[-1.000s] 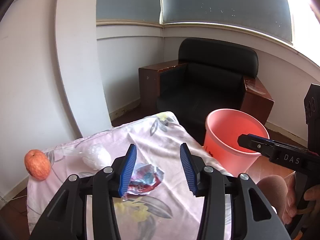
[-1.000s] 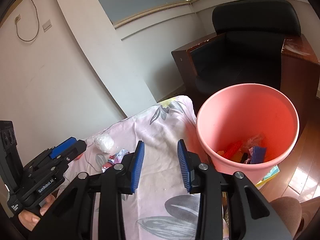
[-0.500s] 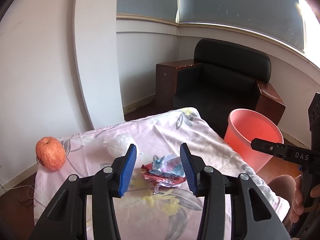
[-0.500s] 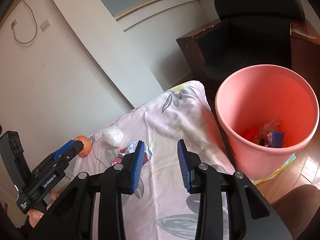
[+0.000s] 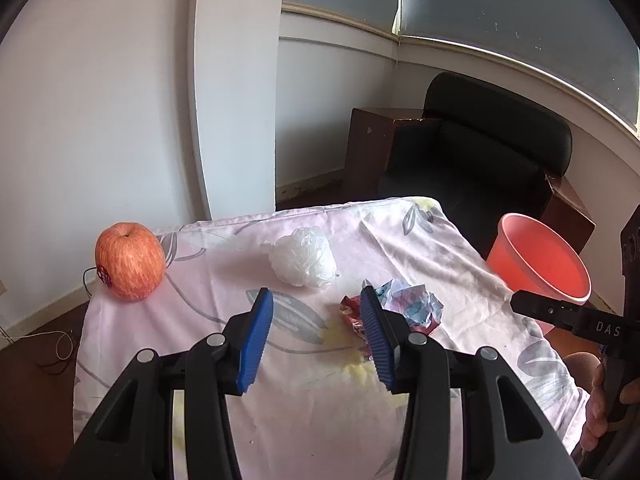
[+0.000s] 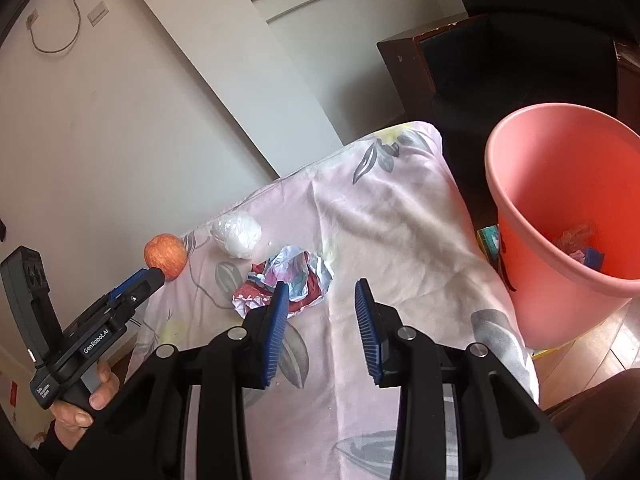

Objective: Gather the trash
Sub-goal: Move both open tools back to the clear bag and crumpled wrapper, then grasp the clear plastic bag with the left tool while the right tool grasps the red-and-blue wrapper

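Left gripper point(image 5: 316, 322) marked "GenRobot.AI", right gripper point(image 6: 322, 314) marked "DAS", both jaws parted and empty, near crumpled red-blue foil wrapper point(image 5: 404, 306) on floral-clothed desk point(image 5: 400, 240)

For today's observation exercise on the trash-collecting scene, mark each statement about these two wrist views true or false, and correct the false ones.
1. The apple sits inside the pink bin. False: it rests on the floral cloth, near its far left corner.
2. The left claw is open and holds nothing. True.
3. The pink bin is empty. False: some scraps lie at its bottom.
4. The white plastic bag ball lies between the apple and the crumpled wrapper. True.
5. The right claw grips the crumpled wrapper. False: it is open and holds nothing.
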Motion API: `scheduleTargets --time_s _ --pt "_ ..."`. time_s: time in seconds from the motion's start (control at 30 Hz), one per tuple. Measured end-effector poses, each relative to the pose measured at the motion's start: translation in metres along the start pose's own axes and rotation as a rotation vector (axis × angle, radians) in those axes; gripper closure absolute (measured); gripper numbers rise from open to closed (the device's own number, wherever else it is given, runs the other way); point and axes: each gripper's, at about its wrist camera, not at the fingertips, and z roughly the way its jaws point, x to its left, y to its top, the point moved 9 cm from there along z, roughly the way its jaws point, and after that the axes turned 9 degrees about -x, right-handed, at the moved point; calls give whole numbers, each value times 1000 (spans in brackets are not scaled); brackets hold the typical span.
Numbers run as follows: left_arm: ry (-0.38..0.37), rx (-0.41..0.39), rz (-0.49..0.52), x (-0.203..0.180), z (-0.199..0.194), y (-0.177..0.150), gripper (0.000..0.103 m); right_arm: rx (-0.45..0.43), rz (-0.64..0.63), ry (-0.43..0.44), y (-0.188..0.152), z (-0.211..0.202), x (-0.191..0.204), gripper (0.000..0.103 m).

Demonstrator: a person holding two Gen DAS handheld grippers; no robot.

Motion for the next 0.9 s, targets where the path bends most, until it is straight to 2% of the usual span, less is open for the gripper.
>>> scheduleTargets --time_s 0.23,0.67,0.8,0.9 --pt "-11 35 -29 8 20 -1 58 42 -11 5 -12 13 7 68" --pt "-43 98 -154 13 97 19 55 76 -2 25 -15 32 5 68" --pt "-25 105 -134 4 115 18 55 79 -10 26 -9 40 6 68" --pt "25 97 -83 4 124 16 55 82 -24 32 -4 46 9 68"
